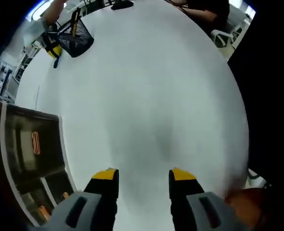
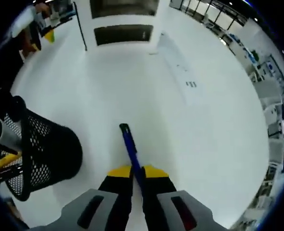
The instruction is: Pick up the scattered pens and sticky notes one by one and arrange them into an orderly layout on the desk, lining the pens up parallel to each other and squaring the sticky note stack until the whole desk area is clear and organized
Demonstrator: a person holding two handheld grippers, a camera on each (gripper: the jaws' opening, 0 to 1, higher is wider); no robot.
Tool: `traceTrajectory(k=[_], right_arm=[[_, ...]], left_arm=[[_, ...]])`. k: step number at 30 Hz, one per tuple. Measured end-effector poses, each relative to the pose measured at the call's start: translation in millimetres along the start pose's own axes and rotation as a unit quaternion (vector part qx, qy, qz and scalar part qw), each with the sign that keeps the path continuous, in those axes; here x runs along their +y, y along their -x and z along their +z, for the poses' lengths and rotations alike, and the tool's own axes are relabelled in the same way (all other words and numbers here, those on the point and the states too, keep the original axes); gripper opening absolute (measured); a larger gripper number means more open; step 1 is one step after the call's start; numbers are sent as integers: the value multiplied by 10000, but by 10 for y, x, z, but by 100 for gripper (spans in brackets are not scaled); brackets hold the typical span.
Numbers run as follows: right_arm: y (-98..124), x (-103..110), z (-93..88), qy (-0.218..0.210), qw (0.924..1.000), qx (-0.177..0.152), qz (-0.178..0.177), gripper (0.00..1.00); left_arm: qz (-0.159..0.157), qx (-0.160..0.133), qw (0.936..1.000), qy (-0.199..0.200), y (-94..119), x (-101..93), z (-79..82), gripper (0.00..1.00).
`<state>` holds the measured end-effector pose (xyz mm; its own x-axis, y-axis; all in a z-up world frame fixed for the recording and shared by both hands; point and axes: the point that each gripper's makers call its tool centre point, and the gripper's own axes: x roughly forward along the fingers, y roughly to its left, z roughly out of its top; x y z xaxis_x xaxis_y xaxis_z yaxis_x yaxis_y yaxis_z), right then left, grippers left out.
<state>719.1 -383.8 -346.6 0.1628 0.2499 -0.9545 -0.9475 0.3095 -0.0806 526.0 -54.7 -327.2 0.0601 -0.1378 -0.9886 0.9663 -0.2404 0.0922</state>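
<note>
Pen (image 2: pixel 131 150), blue, clamped in right gripper (image 2: pixel 137 172), lower centre; mesh cup (image 2: pixel 45 156) lower left holds pens; left gripper (image 1: pixel 144 175) jaws wide apart over bare desk (image 1: pixel 147 86).

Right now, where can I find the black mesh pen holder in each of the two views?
Left gripper view: the black mesh pen holder sits upper left, far across the white desk.
Right gripper view: it fills the lower left, close beside the right gripper, which grips a blue pen.
Shared landmark: the white desk.
</note>
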Motion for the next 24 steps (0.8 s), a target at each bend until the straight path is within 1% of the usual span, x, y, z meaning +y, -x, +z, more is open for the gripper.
traceTrajectory(k=[2,3,4,5,7,8,9,11,12,13,15,16,17,19,21,24], right_arm=[[13,-57,-20,54,9998,64,-204,3],[21,-52,-43,-69,9997,119,-226,3],[35,-70,-68,-211,9991,173,-329,3],[48,-123,-63,-279,9984,107,-473,3],[101,-200,-65,-529,9968,-40,-592,3],[158,-287,-77,-650,9947,-97,-797,2],[194,-315,-71,-732,9934,-168,-864,2],[284,-396,-40,-992,9883,-424,-1074,2],[327,-424,-33,-1260,9842,-566,-1110,2],[379,-481,-11,-1494,9779,-764,-1248,2],[482,-556,87,-1994,9598,-1408,-1387,2],[529,-599,92,-2206,9502,-1632,-1476,2],[562,-620,96,-2350,9425,-1784,-1566,2],[677,-668,128,-2805,9113,-2431,-1780,2],[754,-711,119,-3000,8886,-2798,-2050,2],[774,-713,124,-2963,8850,-2884,-2139,2]], left_arm=[[38,-24,10000,-15,14,-3,5,42],[50,-66,10000,-34,23,-6,15,42],[64,-118,9999,-51,33,-2,23,42],[78,-136,9999,-52,36,4,23,42],[150,-129,9998,-10,50,29,8,42],[168,-115,9998,4,37,43,6,42],[193,-97,9998,19,-1,69,15,42],[235,-94,9997,52,-6,83,19,42],[246,-103,9996,57,-4,86,23,42],[250,-140,9996,45,-9,89,37,42],[217,-210,9995,32,-20,79,63,42],[308,-309,9988,-226,76,117,70,42],[283,-289,9990,-165,125,87,36,42],[296,-233,9992,-134,139,114,-9,42],[298,-202,9993,-123,128,126,-25,42],[296,-198,9993,-120,126,126,-28,42]])
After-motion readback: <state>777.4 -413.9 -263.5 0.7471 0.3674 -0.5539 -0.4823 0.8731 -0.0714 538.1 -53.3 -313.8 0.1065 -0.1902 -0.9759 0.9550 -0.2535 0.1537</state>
